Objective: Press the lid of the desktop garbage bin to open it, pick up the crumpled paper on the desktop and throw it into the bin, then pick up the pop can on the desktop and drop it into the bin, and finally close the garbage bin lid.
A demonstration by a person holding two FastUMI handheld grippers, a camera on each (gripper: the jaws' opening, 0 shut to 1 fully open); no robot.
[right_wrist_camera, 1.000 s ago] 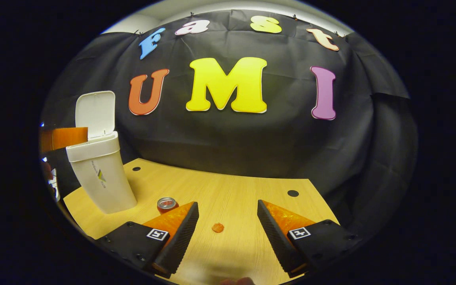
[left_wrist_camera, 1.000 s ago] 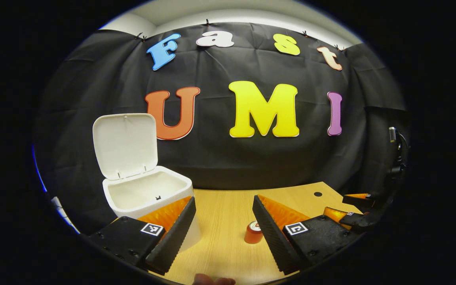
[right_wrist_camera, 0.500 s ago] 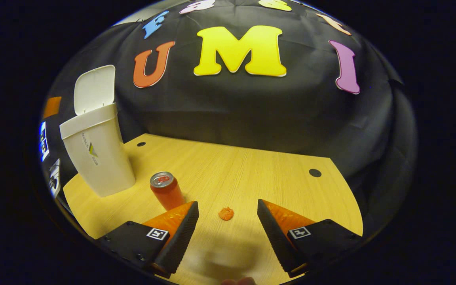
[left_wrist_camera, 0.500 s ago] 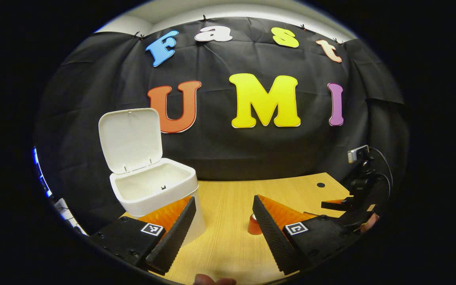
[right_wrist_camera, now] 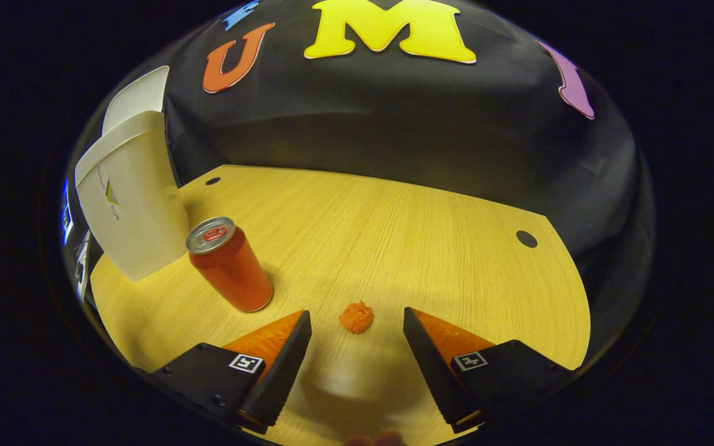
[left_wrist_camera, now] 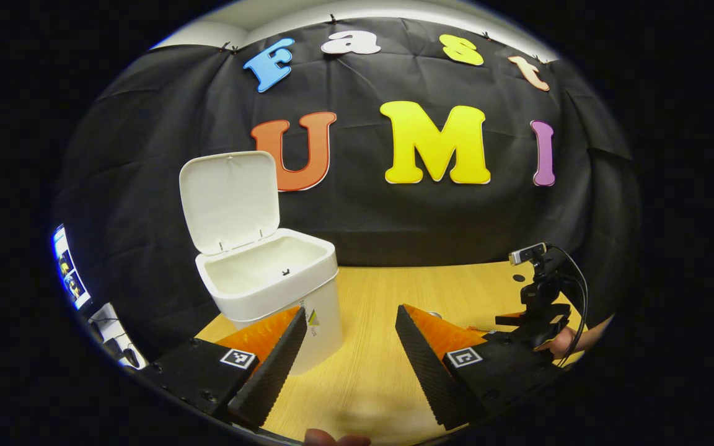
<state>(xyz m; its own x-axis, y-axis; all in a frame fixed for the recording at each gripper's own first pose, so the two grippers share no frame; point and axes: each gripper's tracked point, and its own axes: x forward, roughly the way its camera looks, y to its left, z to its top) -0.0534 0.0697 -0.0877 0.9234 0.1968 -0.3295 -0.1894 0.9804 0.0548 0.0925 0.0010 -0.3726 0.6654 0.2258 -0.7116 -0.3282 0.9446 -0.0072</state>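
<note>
- Since a second ago the right hand-held gripper (right_wrist_camera: 357, 337) has dipped toward the desk (right_wrist_camera: 406, 235), so the crumpled paper (right_wrist_camera: 356, 316) and the pop can (right_wrist_camera: 229, 264) look larger and nearer in the right gripper view.
- Over the same second, the bin (left_wrist_camera: 270, 275) has slid toward the middle of the left gripper view.
- Left hand-held gripper (left_wrist_camera: 349, 331): fingers spread wide, nothing between them, held above the desk near the bin's front corner.
- Right hand-held gripper: fingers also spread wide and empty, hovering over the desk with the crumpled paper lying just ahead of the gap between its tips.
- Bin: white, standing on the desk's left part, its lid (left_wrist_camera: 231, 199) hinged up and back; in the left gripper view the inside looks bare as far as it can be seen.
- Pop can: red, upright on the desk, just beside the bin (right_wrist_camera: 127, 204) in the right gripper view, left of the paper and apart from it.
- Crumpled paper: a small orange ball resting on the desk, touched by neither finger.
- In the left gripper view the right hand-held gripper (left_wrist_camera: 537, 319) appears at the far right with a small camera and cable on top, and part of the hand (left_wrist_camera: 571, 339) holding it.
</note>
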